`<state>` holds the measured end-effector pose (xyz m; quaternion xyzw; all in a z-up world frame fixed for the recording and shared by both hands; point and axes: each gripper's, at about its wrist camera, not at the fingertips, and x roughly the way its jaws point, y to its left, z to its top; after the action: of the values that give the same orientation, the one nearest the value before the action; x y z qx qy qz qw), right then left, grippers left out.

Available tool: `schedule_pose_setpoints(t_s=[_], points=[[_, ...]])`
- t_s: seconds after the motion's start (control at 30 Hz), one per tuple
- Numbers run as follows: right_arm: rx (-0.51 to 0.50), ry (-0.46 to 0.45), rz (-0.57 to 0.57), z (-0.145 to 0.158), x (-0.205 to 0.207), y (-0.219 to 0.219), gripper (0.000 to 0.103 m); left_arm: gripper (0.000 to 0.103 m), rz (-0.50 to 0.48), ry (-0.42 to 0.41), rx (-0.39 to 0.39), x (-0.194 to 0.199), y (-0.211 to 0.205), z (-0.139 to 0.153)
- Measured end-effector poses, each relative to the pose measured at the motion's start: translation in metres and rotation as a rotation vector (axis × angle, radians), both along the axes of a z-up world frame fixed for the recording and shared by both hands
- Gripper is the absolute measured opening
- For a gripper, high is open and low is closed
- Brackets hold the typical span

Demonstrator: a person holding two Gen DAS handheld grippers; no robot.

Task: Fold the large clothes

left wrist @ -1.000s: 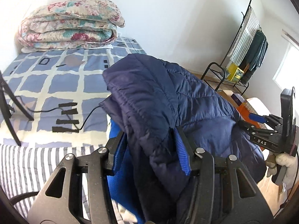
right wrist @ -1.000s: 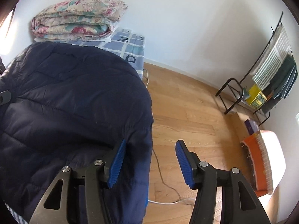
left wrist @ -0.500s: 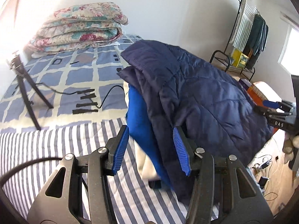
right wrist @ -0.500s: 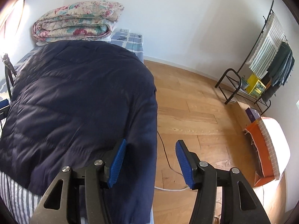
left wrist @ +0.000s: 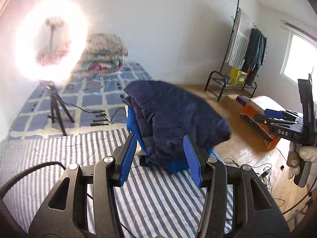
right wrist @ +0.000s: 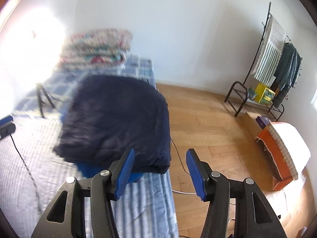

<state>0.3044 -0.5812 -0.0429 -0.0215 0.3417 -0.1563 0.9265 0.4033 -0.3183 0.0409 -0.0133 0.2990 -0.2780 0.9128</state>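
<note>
On the striped bed, the folded navy jacket is now released; both grippers' jaws are drawn back, half open and empty, so this fold seems done.

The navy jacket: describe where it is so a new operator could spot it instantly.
Find the bed with the striped sheet. The navy jacket lies folded near its floor-side edge, past the floral quilt stack. It is the only dark, puffy quilted bundle, with bright blue lining showing underneath.

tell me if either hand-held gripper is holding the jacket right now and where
Neither. The left hand-held gripper and the right hand-held gripper both stand open with nothing between their pads. The folded navy jacket lies on the bed.
</note>
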Motion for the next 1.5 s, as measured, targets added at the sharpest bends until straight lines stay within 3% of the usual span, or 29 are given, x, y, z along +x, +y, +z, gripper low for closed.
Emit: schedule_pose_setpoints(t_s=[0.23, 0.57, 0.97, 1.3, 1.5], points=[[0.007, -0.071, 0.027, 0.060, -0.087, 0.061, 0.061, 0.051, -0.034, -0.097, 0.003, -0.099, 0.041, 0.065], [0.052, -0.127, 0.043, 0.089, -0.170, 0.119, 0.067, 0.051, -0.062, -0.187, 0.002, -0.213, 0.084, 0.100], [0.030, -0.191, 0.070, 0.079, -0.232, 0.181, 0.078, 0.051, -0.053, -0.187, 0.001, -0.288, 0.119, 0.078], [0.039, -0.241, 0.040, 0.048, -0.247, 0.214, 0.087, 0.051, -0.064, -0.135, 0.033, -0.305, 0.128, 0.044], [0.069, -0.263, 0.019, 0.026, -0.249, 0.220, 0.091, 0.065, -0.071, -0.137, 0.054, -0.307, 0.126, 0.035]])
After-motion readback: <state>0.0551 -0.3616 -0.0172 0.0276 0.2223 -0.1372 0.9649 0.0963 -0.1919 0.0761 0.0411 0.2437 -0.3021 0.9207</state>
